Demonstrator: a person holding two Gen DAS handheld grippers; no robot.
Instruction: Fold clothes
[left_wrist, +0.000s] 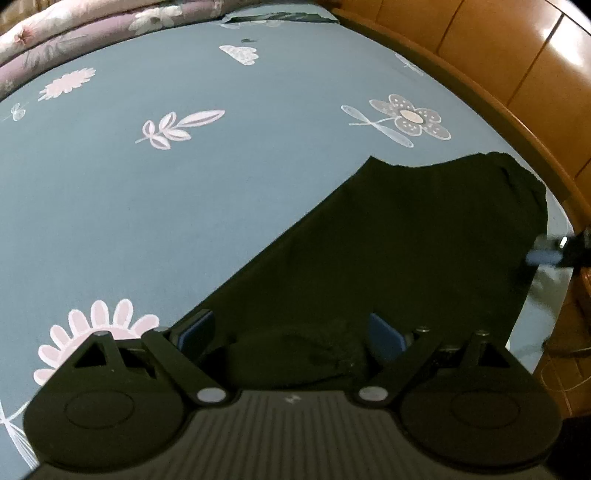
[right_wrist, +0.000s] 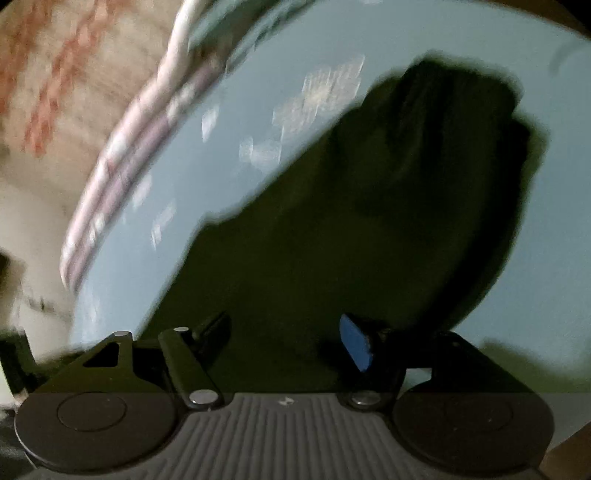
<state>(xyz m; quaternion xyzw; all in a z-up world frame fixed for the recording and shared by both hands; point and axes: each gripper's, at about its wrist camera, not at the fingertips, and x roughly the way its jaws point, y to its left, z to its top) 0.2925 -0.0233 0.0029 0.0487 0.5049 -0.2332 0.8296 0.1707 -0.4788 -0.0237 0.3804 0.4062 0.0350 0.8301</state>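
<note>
On floral sheet (left_wrist: 184, 206), limp black garment (left_wrist: 406, 240).

Bed (left_wrist: 184, 206) under a grey-blue sheet (left_wrist: 110, 229) printed with pale pink and white flowers and leaves, edged on the right by a wooden frame (left_wrist: 491, 110). Lying flat on the sheet, toward the right side: a black garment (left_wrist: 388, 251), one corner close to the frame. Along the far edge, a folded floral quilt (left_wrist: 92, 26). Blurred in the right wrist view: same sheet (right_wrist: 258, 129), same garment (right_wrist: 351, 229).
</note>
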